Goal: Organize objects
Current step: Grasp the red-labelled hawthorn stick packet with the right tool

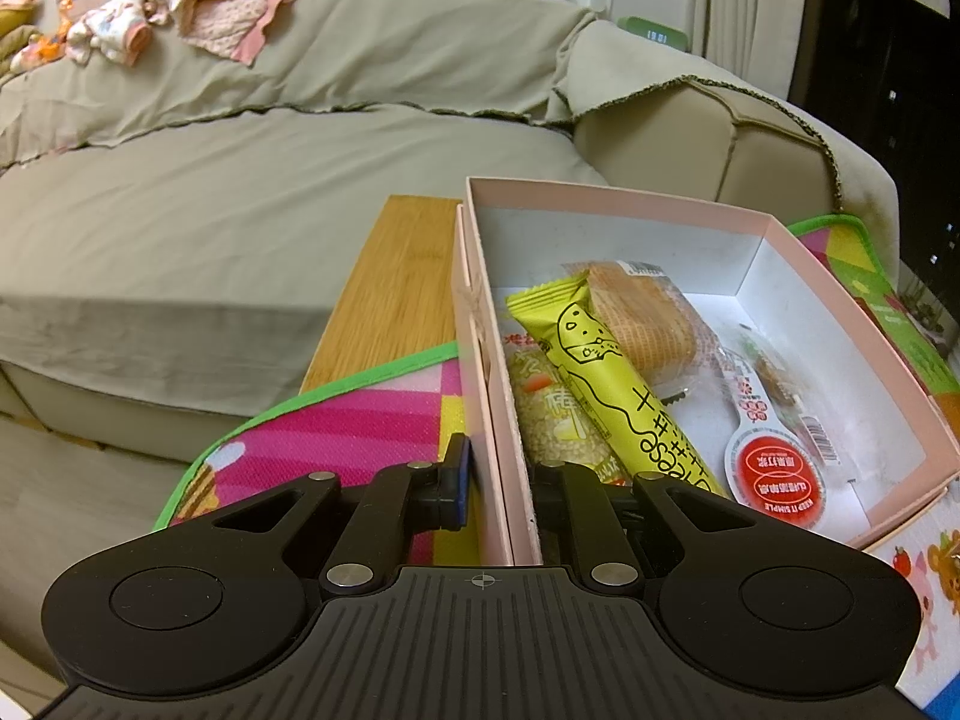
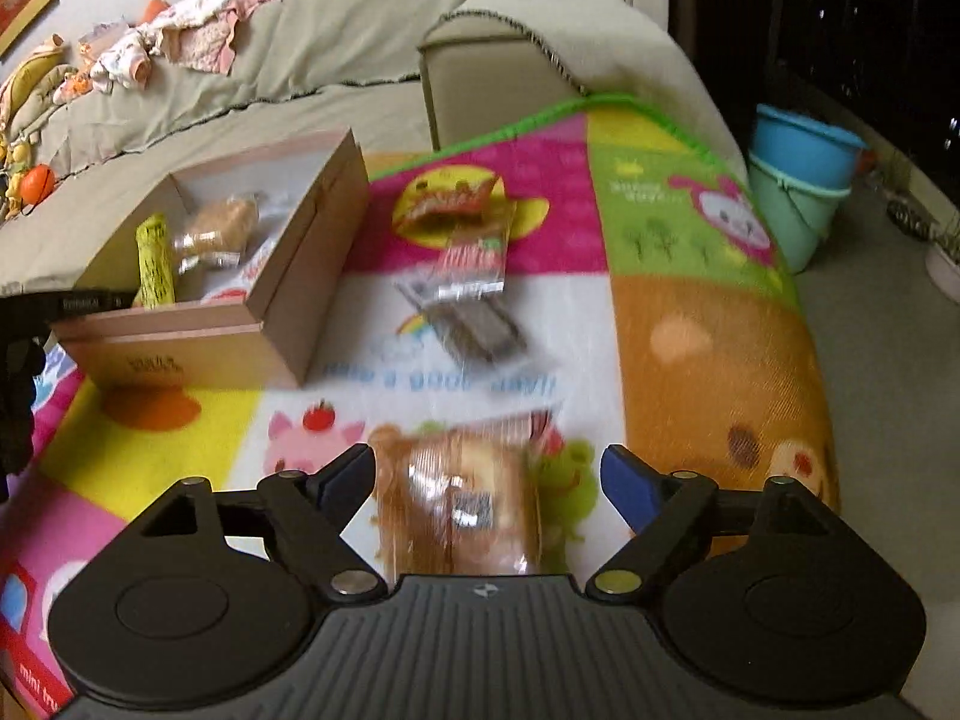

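Observation:
A pink cardboard box [image 1: 804, 228] stands on a colourful play mat [image 1: 360, 420]; it also shows in the right wrist view [image 2: 198, 348]. Inside lie a yellow snack stick [image 1: 606, 372], a wrapped waffle cake [image 1: 648, 318], a rice snack pack [image 1: 558, 420] and a red-labelled packet [image 1: 774, 474]. My left gripper [image 1: 498, 480] is shut on the box's near left wall. My right gripper [image 2: 486, 474] is open around a wrapped bread roll [image 2: 462, 510] lying on the mat. Two flat snack packets [image 2: 474, 252] [image 2: 480, 330] lie further ahead.
A beige covered sofa [image 1: 240, 210] with baby clothes [image 1: 180, 12] stands behind the mat. A wooden board [image 1: 396, 282] lies left of the box. Blue and green buckets [image 2: 798, 180] stand on the floor at right.

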Available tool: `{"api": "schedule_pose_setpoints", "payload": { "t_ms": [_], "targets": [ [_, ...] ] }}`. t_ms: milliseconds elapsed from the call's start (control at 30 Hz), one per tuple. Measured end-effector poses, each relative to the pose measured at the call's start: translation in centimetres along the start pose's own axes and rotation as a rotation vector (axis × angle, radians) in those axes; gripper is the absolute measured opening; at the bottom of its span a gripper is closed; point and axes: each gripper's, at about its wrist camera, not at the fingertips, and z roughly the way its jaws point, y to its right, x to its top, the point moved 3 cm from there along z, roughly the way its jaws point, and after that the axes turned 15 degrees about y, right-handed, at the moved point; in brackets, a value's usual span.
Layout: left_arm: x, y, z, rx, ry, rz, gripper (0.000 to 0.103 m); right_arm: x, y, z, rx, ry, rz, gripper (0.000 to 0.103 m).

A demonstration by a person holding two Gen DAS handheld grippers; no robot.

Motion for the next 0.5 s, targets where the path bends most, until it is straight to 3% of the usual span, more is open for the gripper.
{"api": "schedule_pose_setpoints", "payload": {
  "t_ms": [233,500],
  "targets": [
    [0.0,0.0,0.0,0.0,0.001,-0.001,0.013,0.3,-1.3,0.2,0.0,0.022,-0.038,0.084],
    [0.0,0.0,0.0,-0.001,0.001,0.0,0.013,5.7,-1.1,5.8,-0.001,0.054,-0.033,0.081]
  ]
}}
